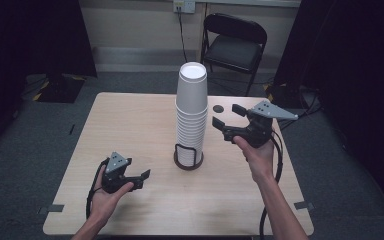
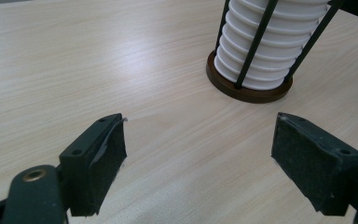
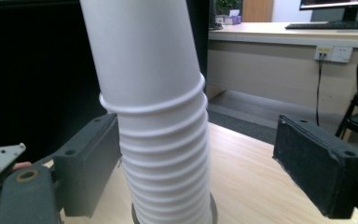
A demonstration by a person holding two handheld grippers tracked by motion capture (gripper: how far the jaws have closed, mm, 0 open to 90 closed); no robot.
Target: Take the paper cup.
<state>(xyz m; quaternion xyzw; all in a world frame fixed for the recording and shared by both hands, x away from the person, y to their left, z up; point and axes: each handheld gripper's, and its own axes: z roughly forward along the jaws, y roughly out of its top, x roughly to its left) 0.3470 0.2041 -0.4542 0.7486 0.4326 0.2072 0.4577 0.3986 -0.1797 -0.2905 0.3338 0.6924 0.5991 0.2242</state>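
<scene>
One tall stack of white cups (image 1: 191, 107) stands upside down near the middle of the table (image 1: 130, 130), its foot set in a dark round holder (image 1: 188, 159) with thin upright wires. The cups are plain and smooth, nested so that their rolled rims form a column of close ridges, and the uppermost cup sticks up well above the rest (its flat base faces the ceiling). The stack leans slightly.

The right gripper (image 1: 228, 118) is held off the table beside the stack's middle, jaws wide apart and holding nothing; in the right gripper view the stack (image 3: 161, 116) rises between the jaws, closer to the left one, though I cannot tell if it touches. The left gripper (image 1: 142, 179) sits low near the table's front left, also wide open and empty.

The left gripper view brings out the holder's brown base ring (image 2: 249, 91) and two wires against the ridges. The right gripper view instead takes in a desk (image 3: 303, 35) and wall socket (image 3: 333, 53) beyond. No writing shows on the cups.
</scene>
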